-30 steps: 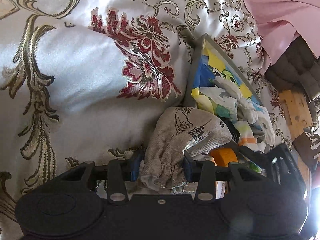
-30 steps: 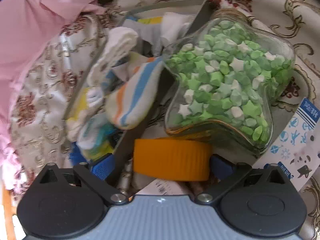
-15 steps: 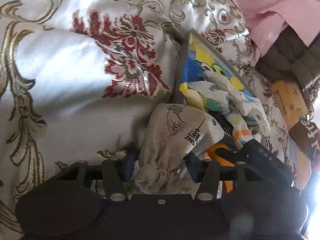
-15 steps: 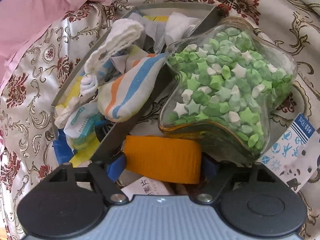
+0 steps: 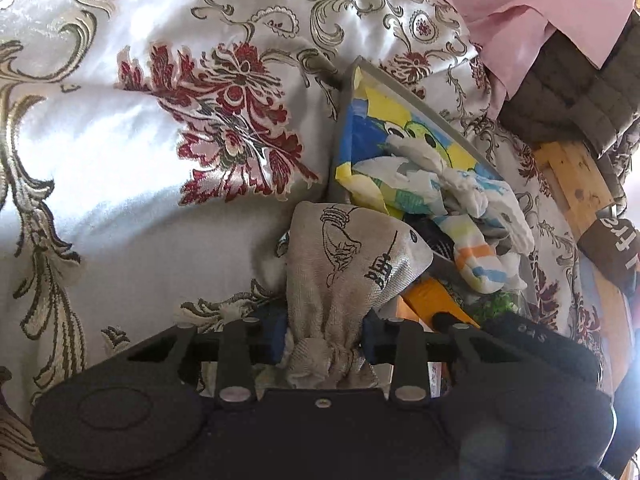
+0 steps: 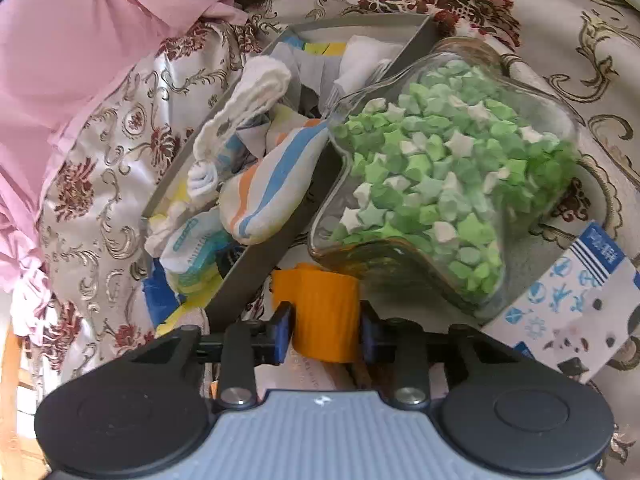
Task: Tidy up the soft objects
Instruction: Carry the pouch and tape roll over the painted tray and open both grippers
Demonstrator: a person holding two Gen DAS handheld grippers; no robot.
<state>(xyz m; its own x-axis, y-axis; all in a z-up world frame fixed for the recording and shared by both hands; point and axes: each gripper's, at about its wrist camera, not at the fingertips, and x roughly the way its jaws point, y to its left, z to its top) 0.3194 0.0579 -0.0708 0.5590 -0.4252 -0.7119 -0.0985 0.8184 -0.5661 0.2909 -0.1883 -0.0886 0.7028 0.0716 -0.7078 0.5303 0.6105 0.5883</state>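
A beige drawstring pouch (image 5: 352,256) with black print stands on the floral bedspread, leaning against the grey tray (image 5: 420,96). My left gripper (image 5: 324,336) is closing, and its pads press on the pouch's gathered neck. In the right wrist view my right gripper (image 6: 326,332) is closing on an orange ribbed object (image 6: 324,308), with both blue pads against its sides. The same orange object (image 5: 432,300) shows just right of the pouch. The tray (image 6: 256,264) holds a striped sock (image 6: 272,192), a white sock (image 6: 248,100) and other cloths.
A star-shaped glass jar (image 6: 440,172) full of green and white paper stars lies right beside the tray and the orange object. A blue-printed paper pack (image 6: 568,300) lies at the right. Pink cloth (image 6: 80,40) is bunched at the left, and wooden boards (image 5: 572,176) lie beyond the tray.
The right jaws have come in from wide open onto the orange object, which now looks much narrower. The left jaws loosened a little, then tightened again on the pouch neck.
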